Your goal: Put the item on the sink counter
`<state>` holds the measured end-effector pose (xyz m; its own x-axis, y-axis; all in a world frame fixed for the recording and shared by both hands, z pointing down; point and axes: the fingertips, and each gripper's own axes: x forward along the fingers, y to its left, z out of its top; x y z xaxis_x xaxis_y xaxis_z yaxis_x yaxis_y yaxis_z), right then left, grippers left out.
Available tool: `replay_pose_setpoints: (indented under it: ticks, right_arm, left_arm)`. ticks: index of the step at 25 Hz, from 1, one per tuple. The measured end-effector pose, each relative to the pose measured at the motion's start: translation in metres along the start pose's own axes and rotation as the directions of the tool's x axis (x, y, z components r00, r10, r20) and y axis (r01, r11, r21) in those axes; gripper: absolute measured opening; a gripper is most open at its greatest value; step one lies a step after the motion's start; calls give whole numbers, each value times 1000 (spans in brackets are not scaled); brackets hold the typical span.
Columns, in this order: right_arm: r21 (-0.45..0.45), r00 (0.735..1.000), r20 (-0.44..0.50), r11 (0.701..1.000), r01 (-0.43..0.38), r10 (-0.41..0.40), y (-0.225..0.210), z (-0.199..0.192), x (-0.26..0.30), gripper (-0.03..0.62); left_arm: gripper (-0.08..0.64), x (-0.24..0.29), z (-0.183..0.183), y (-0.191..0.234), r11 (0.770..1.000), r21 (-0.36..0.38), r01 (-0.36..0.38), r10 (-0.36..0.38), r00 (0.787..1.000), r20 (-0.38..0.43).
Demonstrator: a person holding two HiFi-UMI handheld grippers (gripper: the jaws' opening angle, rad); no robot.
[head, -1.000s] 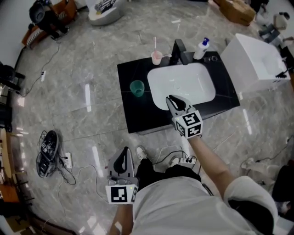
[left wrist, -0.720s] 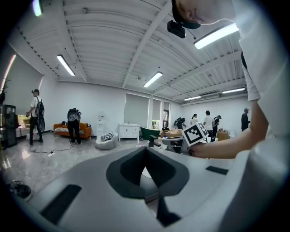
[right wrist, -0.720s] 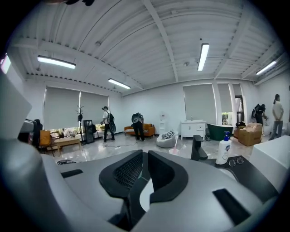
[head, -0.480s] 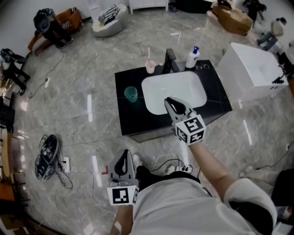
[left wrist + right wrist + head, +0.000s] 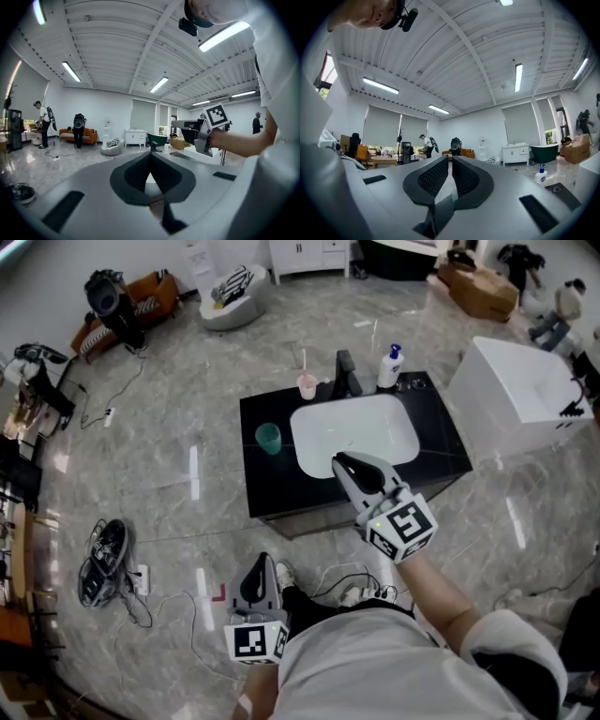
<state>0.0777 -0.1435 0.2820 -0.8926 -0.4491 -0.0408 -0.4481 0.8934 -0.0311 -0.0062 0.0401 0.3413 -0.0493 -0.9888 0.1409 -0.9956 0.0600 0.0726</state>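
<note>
1. The right gripper (image 5: 339, 461) hangs over the front edge of the black sink counter (image 5: 272, 488), with its tip at the near rim of the white basin (image 5: 361, 427).
2. Its fingers (image 5: 433, 176) are clenched together with only a thin slit between the pads, and nothing is in them.
3. The left gripper (image 5: 263, 560) is low and close to the person's body, over the marble floor (image 5: 187, 427) and well apart from the counter.
4. Its fingers (image 5: 124, 180) meet at the tips and grasp nothing.
5. A green cup (image 5: 269, 437) stands upright on the counter, just left of the basin.
6. A pink cup (image 5: 307, 386) with a stick-like thing in it stands at the counter's back edge, beside the dark faucet (image 5: 345, 374).
7. A white bottle with a blue top (image 5: 389, 367) stands on the other side of the faucet.
8. I cannot tell which of these is the task's item; neither gripper carries any of them.
</note>
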Motion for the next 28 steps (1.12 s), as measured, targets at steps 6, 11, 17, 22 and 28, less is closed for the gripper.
replay_pose_setpoints:
  ticks: [6,11,17,22,28]
  right_arm:
    - [29,995,49,995,-93,91,38,22,-38,51]
    - [75,986,49,984,-160,157,73,23,-69,51]
    - [53,984,40,983,-173,171,85,22,-89,51]
    - [25,983,57,984,-176,174,88,27,-88,51]
    - [15,986,61,988,-154,153,81,29,-86,49]
  left_arm:
    - [2,-11,0,1,999,-6,-31,31,999,16]
    - [3,-17,7,9,998,-10,-57,58,998,35]
    - [3,-12,6,4,999,-14,-41,42,999,34]
    - [3,-4,8,1,1000,-14,-23,24,998,58]
    - [3,1,10,-1,1000,-12,-28,29,998,57]
